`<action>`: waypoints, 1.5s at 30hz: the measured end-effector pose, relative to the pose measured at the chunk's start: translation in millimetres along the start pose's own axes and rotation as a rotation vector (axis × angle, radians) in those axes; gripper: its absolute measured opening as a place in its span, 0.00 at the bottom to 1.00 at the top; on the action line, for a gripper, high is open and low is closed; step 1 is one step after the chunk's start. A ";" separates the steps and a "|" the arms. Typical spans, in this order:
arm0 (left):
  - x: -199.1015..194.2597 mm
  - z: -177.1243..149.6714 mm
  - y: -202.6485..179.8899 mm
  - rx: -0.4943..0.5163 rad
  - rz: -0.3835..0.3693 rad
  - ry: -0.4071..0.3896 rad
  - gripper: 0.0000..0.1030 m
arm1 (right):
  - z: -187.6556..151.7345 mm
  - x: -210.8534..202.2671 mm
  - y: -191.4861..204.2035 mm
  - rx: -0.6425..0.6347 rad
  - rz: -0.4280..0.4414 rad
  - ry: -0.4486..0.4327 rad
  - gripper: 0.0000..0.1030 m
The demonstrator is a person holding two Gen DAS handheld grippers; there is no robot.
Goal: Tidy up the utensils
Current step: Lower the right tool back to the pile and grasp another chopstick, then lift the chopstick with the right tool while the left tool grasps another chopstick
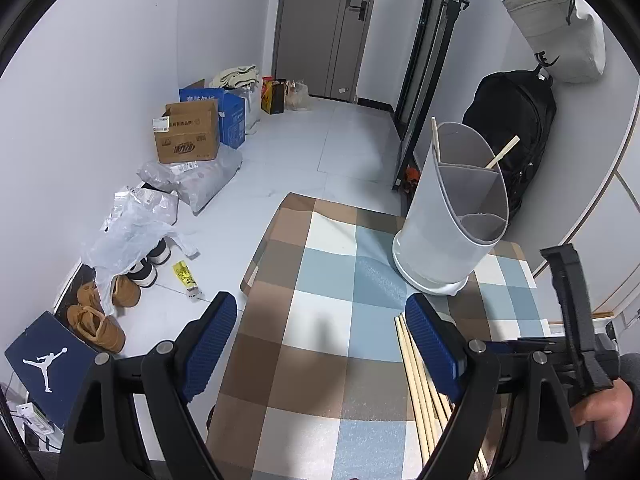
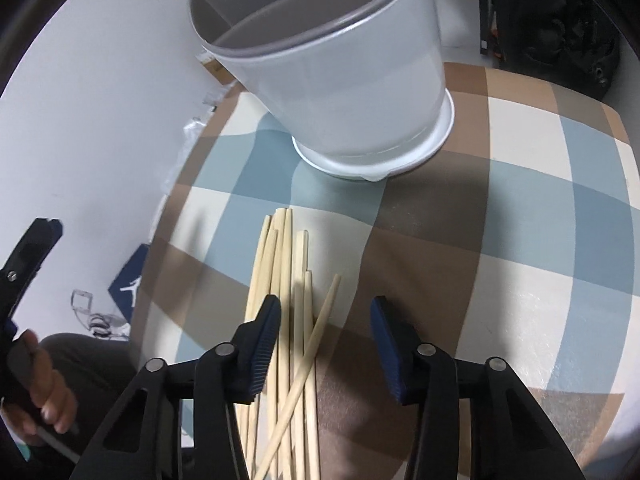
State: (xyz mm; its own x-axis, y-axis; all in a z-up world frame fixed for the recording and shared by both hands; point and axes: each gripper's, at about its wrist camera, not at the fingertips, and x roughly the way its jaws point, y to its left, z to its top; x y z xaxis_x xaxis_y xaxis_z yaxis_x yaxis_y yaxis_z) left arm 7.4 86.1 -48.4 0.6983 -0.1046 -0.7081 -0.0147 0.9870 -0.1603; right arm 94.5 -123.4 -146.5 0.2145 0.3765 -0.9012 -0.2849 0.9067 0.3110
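A white utensil holder point(image 1: 452, 216) with grey dividers stands at the far right of the checked table point(image 1: 320, 320); two chopsticks point(image 1: 502, 152) lean in its back compartment. A loose bundle of wooden chopsticks point(image 2: 288, 320) lies on the table in front of the holder point(image 2: 344, 92). My right gripper point(image 2: 324, 328) is open and empty, low over the bundle with its jaws on either side of some sticks. My left gripper point(image 1: 320, 332) is open and empty, left of the bundle point(image 1: 420, 392). The right gripper shows at the right edge of the left wrist view point(image 1: 568, 320).
The table's left edge drops to a floor with cardboard boxes point(image 1: 188, 132), plastic bags point(image 1: 132, 228), shoes point(image 1: 100, 320) and a shoe box point(image 1: 44, 364). A black backpack point(image 1: 516, 132) and grey bag point(image 1: 560, 28) hang behind the holder.
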 end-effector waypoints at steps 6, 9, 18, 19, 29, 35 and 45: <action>-3.7 2.0 4.1 -0.013 0.018 -0.018 0.81 | 4.5 8.5 17.2 -0.035 -0.143 0.016 0.34; -1.5 3.1 4.9 -0.020 0.031 -0.014 0.81 | 2.0 11.9 27.4 -0.081 -0.229 0.015 0.21; 9.3 1.5 10.4 -0.046 0.039 0.034 0.81 | -0.4 -1.6 19.5 -0.087 -0.197 -0.043 0.06; 12.6 0.3 9.6 -0.046 0.032 0.049 0.81 | -0.7 -7.2 17.3 -0.079 -0.181 -0.062 0.05; 49.9 -14.4 -28.6 0.075 0.022 0.214 0.81 | -5.3 -59.3 -1.4 0.009 -0.063 -0.262 0.04; 71.9 -19.3 -35.8 0.039 0.014 0.313 0.81 | -6.6 -95.4 -13.3 0.022 -0.003 -0.356 0.04; 89.7 -24.6 -53.0 0.056 0.073 0.378 0.80 | -10.0 -122.4 -6.9 -0.038 0.024 -0.460 0.04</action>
State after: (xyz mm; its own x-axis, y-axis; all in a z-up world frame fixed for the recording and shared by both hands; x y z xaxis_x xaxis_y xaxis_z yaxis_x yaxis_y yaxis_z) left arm 53.2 21.4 -120.4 0.3833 -0.0610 -0.9216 -0.0083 0.9975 -0.0695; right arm 60.9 -177.7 -41.3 0.5976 0.4501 -0.6635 -0.3268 0.8924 0.3111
